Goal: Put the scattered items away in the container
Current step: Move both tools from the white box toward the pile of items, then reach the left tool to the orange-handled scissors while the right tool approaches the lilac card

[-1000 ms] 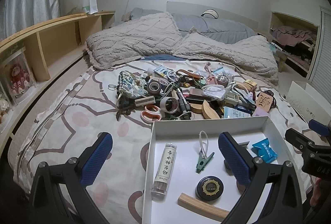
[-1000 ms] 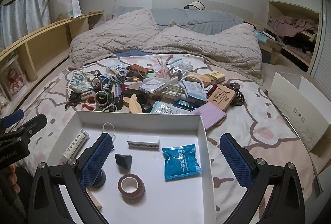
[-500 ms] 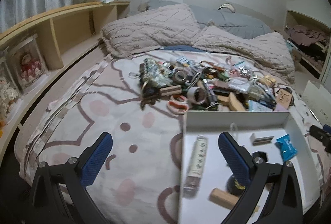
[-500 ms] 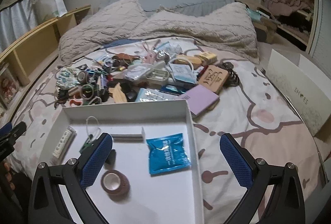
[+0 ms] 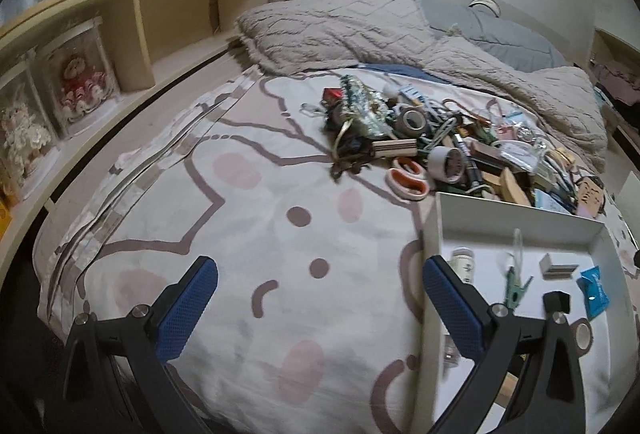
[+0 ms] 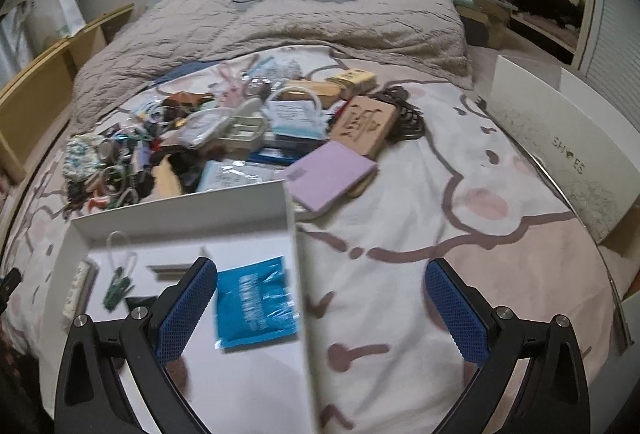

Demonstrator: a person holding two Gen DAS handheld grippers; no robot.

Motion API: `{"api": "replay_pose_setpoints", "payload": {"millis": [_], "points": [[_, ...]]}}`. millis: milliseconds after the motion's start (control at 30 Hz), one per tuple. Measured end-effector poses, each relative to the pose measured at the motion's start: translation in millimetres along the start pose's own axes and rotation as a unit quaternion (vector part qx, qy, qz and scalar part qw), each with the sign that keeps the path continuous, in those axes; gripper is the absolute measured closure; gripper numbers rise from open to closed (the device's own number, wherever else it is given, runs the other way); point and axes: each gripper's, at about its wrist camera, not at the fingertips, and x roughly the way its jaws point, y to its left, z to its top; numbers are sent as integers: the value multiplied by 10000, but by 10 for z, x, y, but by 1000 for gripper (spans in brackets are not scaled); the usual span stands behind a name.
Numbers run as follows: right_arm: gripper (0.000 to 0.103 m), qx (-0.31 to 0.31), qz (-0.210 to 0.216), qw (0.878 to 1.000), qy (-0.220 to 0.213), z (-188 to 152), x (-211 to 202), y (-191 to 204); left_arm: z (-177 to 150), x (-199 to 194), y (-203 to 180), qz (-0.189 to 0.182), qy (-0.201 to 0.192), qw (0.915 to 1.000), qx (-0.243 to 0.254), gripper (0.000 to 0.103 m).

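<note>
A white box [image 5: 434, 234] [image 6: 290, 218] lies on the bed and holds a blue packet [image 6: 256, 302] [image 5: 595, 290], a green clip [image 5: 516, 288] [image 6: 116, 288], a labelled tube [image 5: 462, 264], a grey bar [image 5: 558, 270] and a tape roll [image 5: 582, 332]. Behind it sprawls a pile of scattered items [image 5: 432, 149] [image 6: 240, 129]: tape rolls, orange scissors [image 5: 406, 179], a purple notebook [image 6: 330, 173], a carved wooden block [image 6: 366, 123]. My left gripper [image 5: 320, 302] is open over the sheet, straddling the box's left wall. My right gripper [image 6: 320, 306] is open, straddling its right wall. Neither holds anything.
A rumpled beige blanket [image 5: 360, 29] [image 6: 320, 17] covers the head of the bed. A wooden shelf [image 5: 120, 33] with boxed dolls runs along the left. A white shoebox lid [image 6: 560, 153] leans at the bed's right edge. Bare patterned sheet [image 5: 240, 218] lies left of the box.
Both views have swung outward: the left gripper moved left until the box sits at its right finger, and the right gripper moved right until the box sits at its left finger. Both stayed open.
</note>
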Motion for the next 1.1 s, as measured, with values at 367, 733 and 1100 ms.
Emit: {"api": "replay_pose_setpoints", "payload": {"millis": [367, 733, 1100], "points": [[0, 185, -214, 9968, 743, 489, 519, -258, 8, 131, 167, 226, 74, 9995, -214, 0], [0, 660, -23, 9793, 1913, 864, 1216, -141, -30, 267, 260, 245, 243, 9988, -358, 0], [0, 1026, -424, 9674, 2278, 949, 1602, -130, 207, 490, 163, 353, 242, 9991, 74, 0]]}}
